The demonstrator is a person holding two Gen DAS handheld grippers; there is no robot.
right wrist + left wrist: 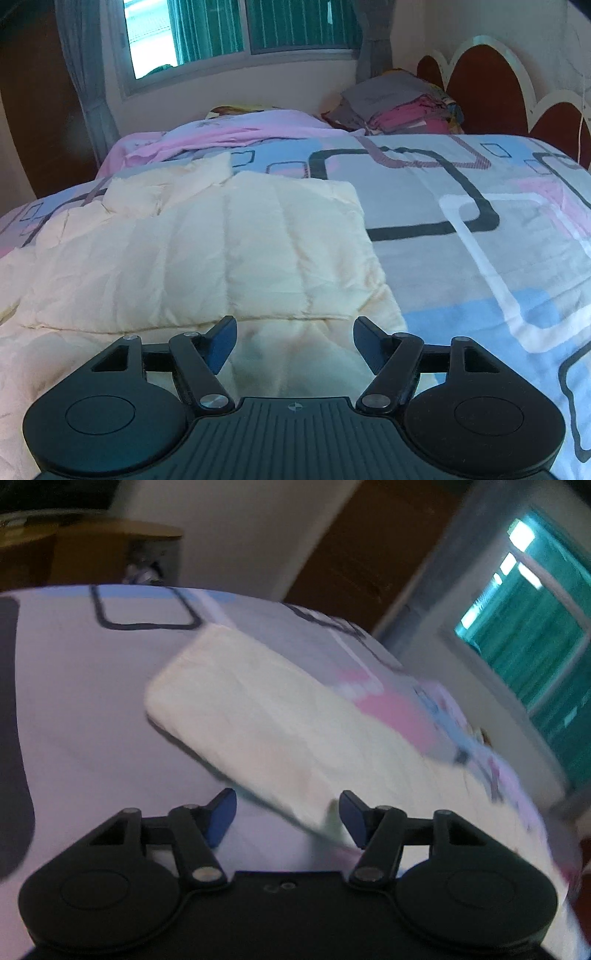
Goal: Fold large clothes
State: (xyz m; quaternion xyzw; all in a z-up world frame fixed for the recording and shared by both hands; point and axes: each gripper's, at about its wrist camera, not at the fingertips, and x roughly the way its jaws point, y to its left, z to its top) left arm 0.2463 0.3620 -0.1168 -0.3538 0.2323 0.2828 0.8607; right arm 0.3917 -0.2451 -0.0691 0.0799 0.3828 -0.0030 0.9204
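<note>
Both pairs of jaws stand spread and pinch nothing: the left gripper point(288, 818) has the near edge of the cream jacket point(266, 720) running between its blue pads point(221, 814) without the pads pressing it, and the right gripper point(293, 341) hangs just over the jacket point(207, 258) with cloth below its gap but none caught. The jacket, a quilted, puffy thing, lies partly folded on the bedspread point(461, 206), one panel laid over the rest with its seam just ahead of the right gripper, and a loose flap rising at the far end. Beyond the jacket lies a pink sheet point(229, 136), and further off, towards the headboard point(487, 85), a stack of clothes point(402, 110); the window point(236, 29) is behind all that. The left view is smeared, so how squarely that edge sits between the pads is hard to judge. The risk, I think, is the padding: it is springy and slick, so the folded panel may lift open with nothing holding it, and a pinch may catch only the top layer and drag the fold askew.
</note>
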